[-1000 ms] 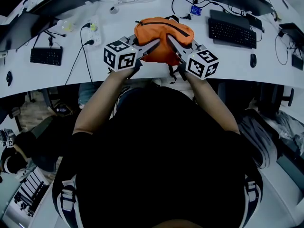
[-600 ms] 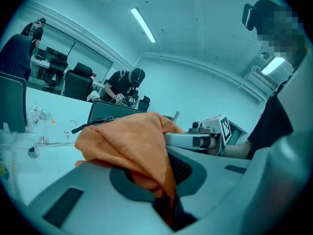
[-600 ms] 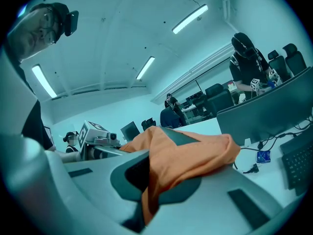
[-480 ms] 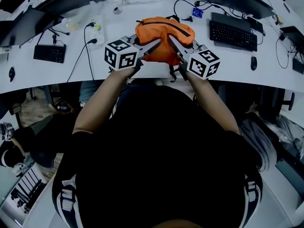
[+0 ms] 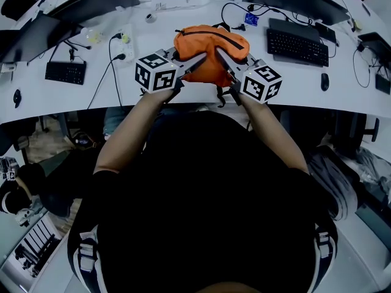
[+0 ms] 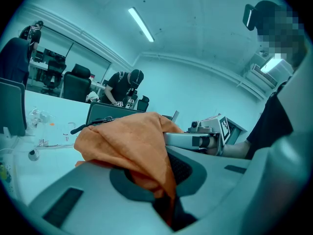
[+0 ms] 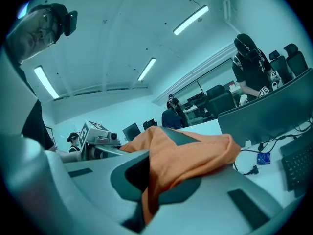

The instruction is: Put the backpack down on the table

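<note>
Orange backpack [image 5: 211, 47] bunched between both tools, over near part of tabletop [image 5: 305, 81]; cannot tell if bottom rests yet. Grip: left tool [image 5: 197, 60] pinched tight on fabric fold, right tool [image 5: 221, 54] likewise. Lower both hands evenly. Settle bag well inboard of edge, dangling straps [image 5: 220, 95] included, before release.

Head cam sits high, aimed steeply down past the wearer's torso onto the worktop [image 5: 293, 78] — wide, distant. Cams on left gripper [image 5: 197, 60] and right gripper [image 5: 221, 54] sit low behind their own jaws, near level, very close in. All three share the orange backpack [image 5: 211, 44] — each gripper cam also catches the opposite gripper.
</note>
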### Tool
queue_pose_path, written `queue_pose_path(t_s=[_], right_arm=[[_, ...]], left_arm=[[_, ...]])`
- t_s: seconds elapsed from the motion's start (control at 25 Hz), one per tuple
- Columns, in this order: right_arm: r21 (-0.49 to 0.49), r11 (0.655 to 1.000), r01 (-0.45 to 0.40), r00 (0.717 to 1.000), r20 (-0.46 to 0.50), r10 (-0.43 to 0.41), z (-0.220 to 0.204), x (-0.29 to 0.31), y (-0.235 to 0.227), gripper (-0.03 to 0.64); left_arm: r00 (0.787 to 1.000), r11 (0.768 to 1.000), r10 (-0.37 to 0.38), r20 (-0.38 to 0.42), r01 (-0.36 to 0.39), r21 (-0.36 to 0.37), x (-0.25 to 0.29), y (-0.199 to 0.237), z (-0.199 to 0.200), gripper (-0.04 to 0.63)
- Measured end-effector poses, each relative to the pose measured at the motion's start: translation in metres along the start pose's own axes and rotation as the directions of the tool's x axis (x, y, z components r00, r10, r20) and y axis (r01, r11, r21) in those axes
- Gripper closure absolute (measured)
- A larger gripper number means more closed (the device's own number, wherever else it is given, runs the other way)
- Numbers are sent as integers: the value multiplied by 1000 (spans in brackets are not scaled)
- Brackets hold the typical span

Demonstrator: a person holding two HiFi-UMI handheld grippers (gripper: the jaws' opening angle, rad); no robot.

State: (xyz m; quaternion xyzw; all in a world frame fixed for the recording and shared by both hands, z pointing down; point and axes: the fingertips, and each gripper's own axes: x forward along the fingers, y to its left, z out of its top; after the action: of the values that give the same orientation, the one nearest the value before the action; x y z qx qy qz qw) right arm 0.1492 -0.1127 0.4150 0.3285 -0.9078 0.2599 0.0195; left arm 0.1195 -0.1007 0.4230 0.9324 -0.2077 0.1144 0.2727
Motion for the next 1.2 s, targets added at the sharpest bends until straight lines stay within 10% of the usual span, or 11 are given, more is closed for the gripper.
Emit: queue_pose_path(t_s=[1.2], right_arm=[[23, 999, 34, 999, -15, -33, -5, 38, 5, 597]], left_arm=[[998, 998, -53, -24, 52, -24, -21, 34, -2, 529]])
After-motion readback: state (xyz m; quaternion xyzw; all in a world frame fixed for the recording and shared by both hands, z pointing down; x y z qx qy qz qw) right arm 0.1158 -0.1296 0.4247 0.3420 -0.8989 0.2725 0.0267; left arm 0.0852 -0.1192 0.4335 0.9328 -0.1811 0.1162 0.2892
